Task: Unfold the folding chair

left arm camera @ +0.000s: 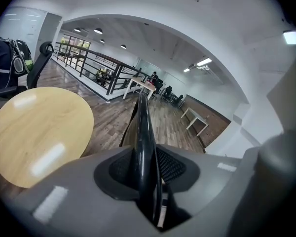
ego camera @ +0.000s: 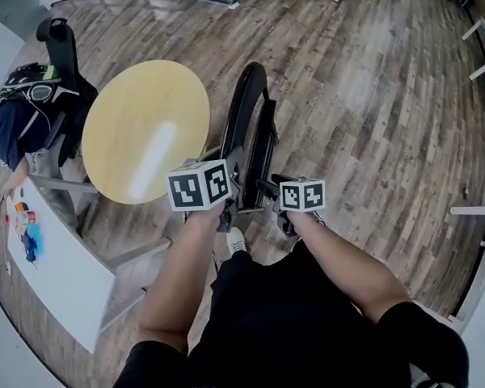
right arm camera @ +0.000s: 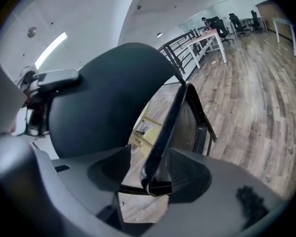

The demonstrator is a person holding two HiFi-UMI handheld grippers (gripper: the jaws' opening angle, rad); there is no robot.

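Observation:
A black folding chair (ego camera: pixel 250 128) stands folded and upright on the wooden floor, just right of a round table. My left gripper (ego camera: pixel 229 210) is at the chair's near left edge. In the left gripper view the thin black edge of the chair (left arm camera: pixel 140 122) runs straight between the jaws, and my left gripper (left arm camera: pixel 147 186) is shut on it. My right gripper (ego camera: pixel 273 194) is at the chair's near right side. In the right gripper view the broad black backrest (right arm camera: pixel 108 102) fills the left, and a slim black seat edge (right arm camera: pixel 170 127) lies between my right gripper's (right arm camera: pixel 145 179) open jaws, with a gap on its left.
The round yellow table (ego camera: pixel 145 128) stands close on the chair's left. A white table (ego camera: pixel 56 273) with small items is at the lower left, and a person sits by an office chair (ego camera: pixel 56 43) at the far left. White table legs (ego camera: pixel 478 208) line the right edge.

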